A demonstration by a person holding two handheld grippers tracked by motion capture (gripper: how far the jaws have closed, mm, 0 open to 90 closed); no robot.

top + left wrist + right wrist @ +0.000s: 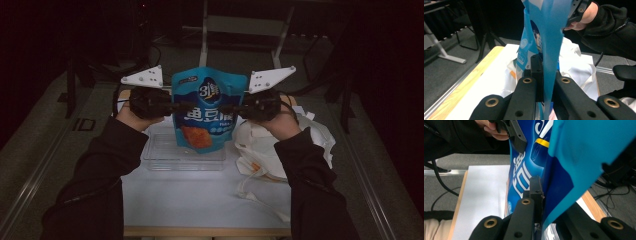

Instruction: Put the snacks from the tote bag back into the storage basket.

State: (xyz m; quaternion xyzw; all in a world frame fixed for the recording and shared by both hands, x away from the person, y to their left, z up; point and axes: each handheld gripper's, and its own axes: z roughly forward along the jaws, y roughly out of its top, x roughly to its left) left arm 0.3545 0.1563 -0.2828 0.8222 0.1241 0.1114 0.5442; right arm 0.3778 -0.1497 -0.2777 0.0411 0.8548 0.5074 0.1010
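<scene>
A blue snack pouch (207,107) with white characters and an orange picture hangs upright above the table, held from both sides. My left gripper (180,106) is shut on the pouch's left edge, and my right gripper (231,107) is shut on its right edge. In the left gripper view the blue pouch (549,50) runs up between my jaws, and the other hand (584,17) holds it farther off. In the right gripper view the pouch (564,170) is pinched between the black jaws, with the other gripper (516,135) gripping its far edge.
A clear plastic tray (165,155) lies on the white table (200,195) just below the pouch. A crumpled white bag (260,145) with cord handles lies at the right. Dark floor, table legs and cables surround the table.
</scene>
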